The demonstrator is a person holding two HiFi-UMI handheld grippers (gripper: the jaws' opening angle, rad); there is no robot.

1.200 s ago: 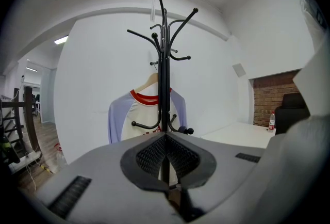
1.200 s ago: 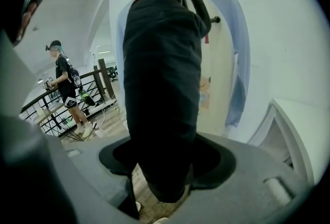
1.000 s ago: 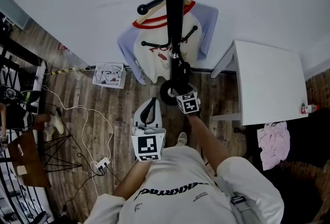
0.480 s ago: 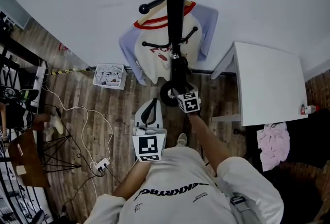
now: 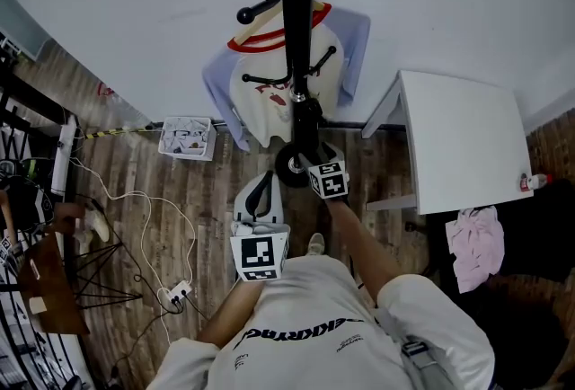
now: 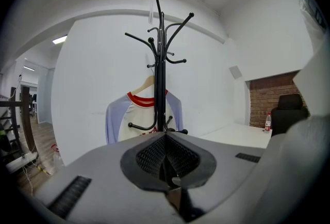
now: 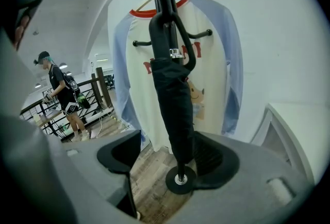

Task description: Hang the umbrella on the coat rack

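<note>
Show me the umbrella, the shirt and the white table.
umbrella (image 7: 172,109), right gripper view, on the folded canopy.
shirt (image 7: 209,78), right gripper view, on the cream front.
table (image 5: 463,141), head view, on the bare top.

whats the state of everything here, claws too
umbrella, folded, hanging on the rack
right claw, open, umbrella between its jaws
left claw, shut, empty
shirt, hung on the rack
bottle, upright on the table

Glossy metal coat rack (image 5: 296,20), matt cloth umbrella (image 7: 172,109), wood floor (image 5: 216,190).
</note>
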